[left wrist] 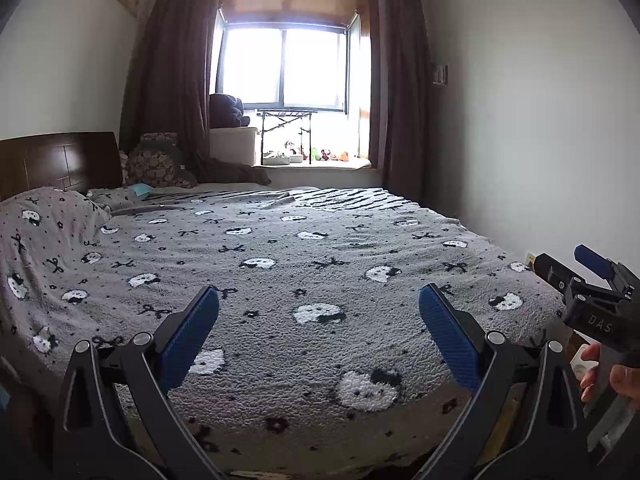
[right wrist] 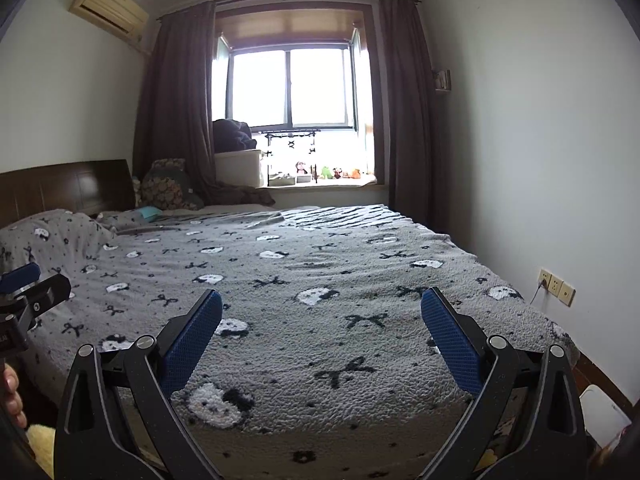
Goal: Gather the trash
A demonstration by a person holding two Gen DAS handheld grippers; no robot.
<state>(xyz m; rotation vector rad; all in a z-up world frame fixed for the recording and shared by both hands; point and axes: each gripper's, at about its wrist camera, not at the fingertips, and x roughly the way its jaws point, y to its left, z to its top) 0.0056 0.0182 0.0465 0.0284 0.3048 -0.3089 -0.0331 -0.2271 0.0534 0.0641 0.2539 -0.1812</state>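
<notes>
I see no plain piece of trash on the bed. A small light-blue item (left wrist: 141,189) (right wrist: 149,213) lies near the pillows at the far left; what it is I cannot tell. My left gripper (left wrist: 320,296) hovers open over the foot of the bed, nothing between its blue pads. To its right, my right gripper (right wrist: 322,298) is held the same way, open and holding nothing. Each gripper also shows at the edge of the other's view, held by a hand (left wrist: 612,376) (right wrist: 12,396).
A grey fleece blanket (left wrist: 304,264) with cat faces and bows covers the bed. A dark wooden headboard (left wrist: 60,160) and pillows stand far left. The curtained window sill (left wrist: 320,162) holds toys and a rack. A white object (right wrist: 604,412) stands on the floor by the right wall, under the sockets (right wrist: 556,286).
</notes>
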